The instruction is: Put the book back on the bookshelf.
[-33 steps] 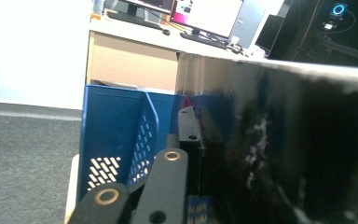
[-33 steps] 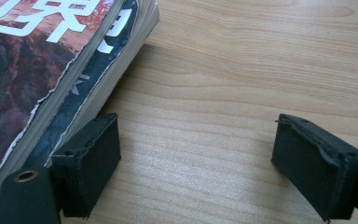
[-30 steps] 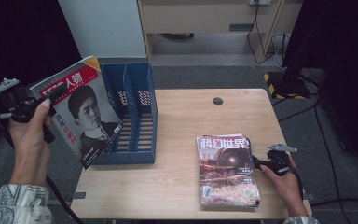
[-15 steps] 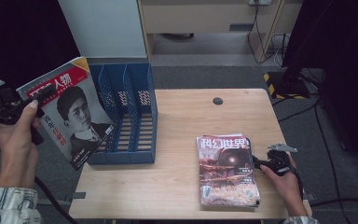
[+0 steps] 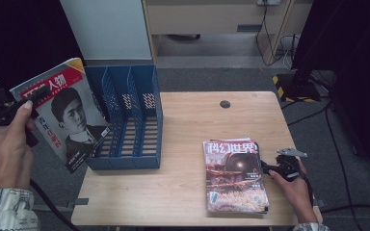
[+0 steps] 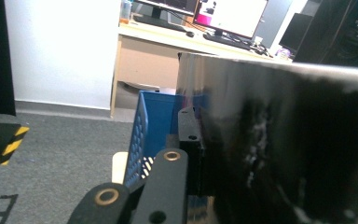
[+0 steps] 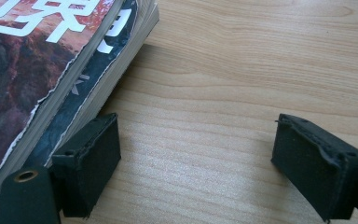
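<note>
Leftward, magazine [image 5: 65,115] clamped, file rack [image 5: 130,120] beside

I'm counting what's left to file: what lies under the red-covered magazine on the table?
Under the red-covered magazine the right gripper view shows at least one more magazine with a dark spine, resting on the wooden table. Its cover is hidden, so its title and any further copies cannot be told.

A dark, glossy magazine [image 6: 279,144] is clamped by the black gripper [image 6: 189,140] at lower centre. A blue file rack [image 6: 151,126] is seen behind, and a desk [image 6: 168,39] at upper centre.
</note>
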Demonstrator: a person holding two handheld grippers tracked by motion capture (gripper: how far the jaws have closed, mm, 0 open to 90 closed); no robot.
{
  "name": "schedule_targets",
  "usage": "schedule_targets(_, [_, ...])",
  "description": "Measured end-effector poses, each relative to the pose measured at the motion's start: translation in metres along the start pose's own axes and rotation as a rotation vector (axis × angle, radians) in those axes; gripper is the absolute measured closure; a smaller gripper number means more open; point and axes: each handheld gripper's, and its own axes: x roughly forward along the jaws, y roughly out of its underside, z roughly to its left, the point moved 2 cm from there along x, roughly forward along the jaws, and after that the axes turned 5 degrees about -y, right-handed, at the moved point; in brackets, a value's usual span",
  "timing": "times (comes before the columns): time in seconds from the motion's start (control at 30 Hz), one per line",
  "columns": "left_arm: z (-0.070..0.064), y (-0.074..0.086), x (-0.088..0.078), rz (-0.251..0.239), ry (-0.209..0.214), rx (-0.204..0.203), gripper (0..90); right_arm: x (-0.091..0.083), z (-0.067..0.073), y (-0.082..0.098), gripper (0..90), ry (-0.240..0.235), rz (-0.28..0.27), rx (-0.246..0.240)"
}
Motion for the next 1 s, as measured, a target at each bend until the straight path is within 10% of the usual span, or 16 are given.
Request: schedule_targets(1.0, [0.012,0.013,0.043,-0.066,-0.029,0.01,85.7,0.0,0.0,0.0,15.4,0.003,0.0,0.003])
